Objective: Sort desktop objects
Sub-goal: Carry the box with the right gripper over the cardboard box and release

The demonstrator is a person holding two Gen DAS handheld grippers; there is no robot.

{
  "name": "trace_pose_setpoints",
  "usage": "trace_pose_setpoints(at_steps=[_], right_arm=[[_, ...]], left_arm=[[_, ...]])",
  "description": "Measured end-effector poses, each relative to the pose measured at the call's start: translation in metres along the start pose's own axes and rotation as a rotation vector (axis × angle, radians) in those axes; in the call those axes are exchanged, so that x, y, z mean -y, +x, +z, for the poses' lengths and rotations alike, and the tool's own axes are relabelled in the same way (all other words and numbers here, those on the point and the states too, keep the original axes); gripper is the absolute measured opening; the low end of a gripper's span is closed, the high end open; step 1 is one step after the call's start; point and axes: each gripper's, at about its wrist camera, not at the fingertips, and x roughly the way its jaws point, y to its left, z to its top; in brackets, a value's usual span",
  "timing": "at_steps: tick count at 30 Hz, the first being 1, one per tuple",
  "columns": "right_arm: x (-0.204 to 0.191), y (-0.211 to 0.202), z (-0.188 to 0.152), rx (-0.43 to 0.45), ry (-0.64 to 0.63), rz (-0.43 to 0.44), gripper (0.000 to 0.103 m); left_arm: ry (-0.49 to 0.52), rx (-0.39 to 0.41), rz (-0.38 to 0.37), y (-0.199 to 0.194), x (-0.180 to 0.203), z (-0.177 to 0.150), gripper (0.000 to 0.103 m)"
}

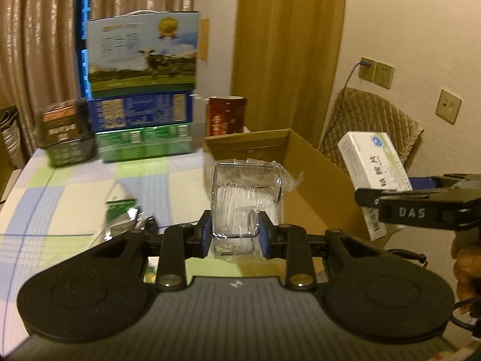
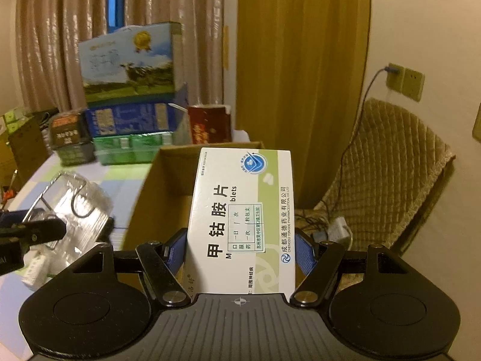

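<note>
My left gripper [image 1: 235, 234] is shut on a clear plastic packet with a chrome wire frame [image 1: 246, 186], its blue pads pressing the packet's near end. The packet hangs just left of an open cardboard box [image 1: 315, 162]. At the right edge, my right gripper [image 1: 387, 192] is shut on a white medicine box [image 1: 375, 168] over the carton's right wall. In the right wrist view the medicine box [image 2: 240, 210] stands upright between the blue pads of the right gripper [image 2: 240, 249], in front of the cardboard box [image 2: 168, 180]. The left gripper [image 2: 42, 221] with the clear packet [image 2: 81, 207] shows at the left.
Stacked printed cartons [image 1: 141, 90], a dark red box [image 1: 225, 117] and black tubs [image 1: 66, 132] line the back of the checked tablecloth [image 1: 60, 198]. A green sachet [image 1: 120, 210] lies near the left gripper. A chair with a quilted cover [image 2: 390, 165] stands right of the table. A hand [image 1: 466, 270] holds the right gripper.
</note>
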Motion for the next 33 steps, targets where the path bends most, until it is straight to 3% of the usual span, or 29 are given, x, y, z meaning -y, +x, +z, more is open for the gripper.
trace_pose_setpoints(at_steps=[16, 25, 33], right_arm=[[0.033, 0.060, -0.007, -0.077, -0.011, -0.012, 0.068], [0.033, 0.072, -0.012, -0.100, -0.010, -0.016, 0.068], [0.029, 0.068, -0.012, -0.096, -0.006, 0.001, 0.068]], left_arm=[[0.055, -0.081, -0.086, 0.090, 0.033, 0.000, 0.026], [0.049, -0.125, -0.110, 0.110, 0.032, -0.005, 0.029], [0.032, -0.074, -0.059, 0.086, 0.013, 0.000, 0.029]])
